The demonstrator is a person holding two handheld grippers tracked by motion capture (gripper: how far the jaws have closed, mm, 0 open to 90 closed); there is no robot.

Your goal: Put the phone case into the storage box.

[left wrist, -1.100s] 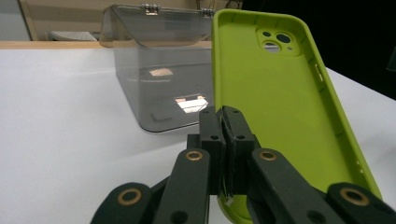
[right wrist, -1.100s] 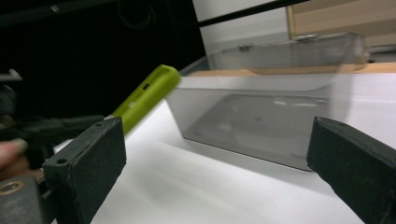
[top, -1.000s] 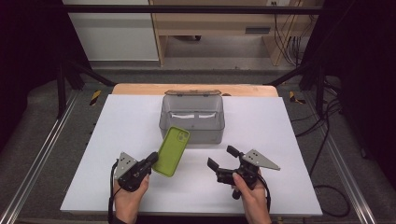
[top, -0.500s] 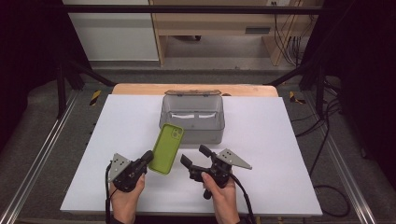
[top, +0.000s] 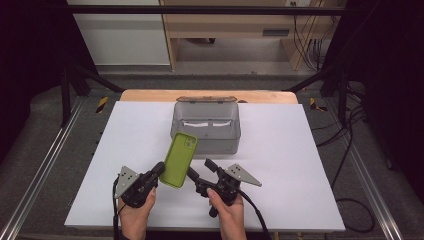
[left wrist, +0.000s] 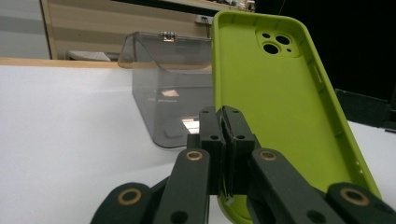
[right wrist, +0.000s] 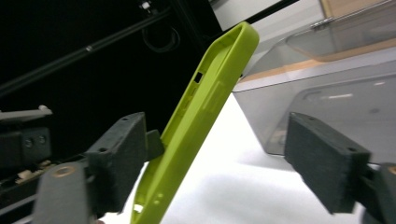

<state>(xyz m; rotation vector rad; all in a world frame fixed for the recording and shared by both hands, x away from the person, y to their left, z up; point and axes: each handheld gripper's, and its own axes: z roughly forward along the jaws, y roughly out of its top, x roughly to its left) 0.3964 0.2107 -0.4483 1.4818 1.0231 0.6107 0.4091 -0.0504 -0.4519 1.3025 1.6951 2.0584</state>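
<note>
White table [top: 310, 165] | left tool [top: 156, 172] clamps green case [top: 181, 159] | right tool [top: 201, 170] agape

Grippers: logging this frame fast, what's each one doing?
Left gripper: shut on the case.
Right gripper: open, jaws beside the case, not clamped.

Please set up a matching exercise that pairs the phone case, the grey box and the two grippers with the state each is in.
Things:
1. left gripper
2. right gripper
3. green phone case
4. grey box

States:
A. jaws open, one on each side of the case's edge
B. stands on the white table with its lid tipped back
C. jaws shut on the case's lower edge
D. held up, hollow side showing in the left gripper view

Pairs: 1-C, 2-A, 3-D, 4-B
</note>
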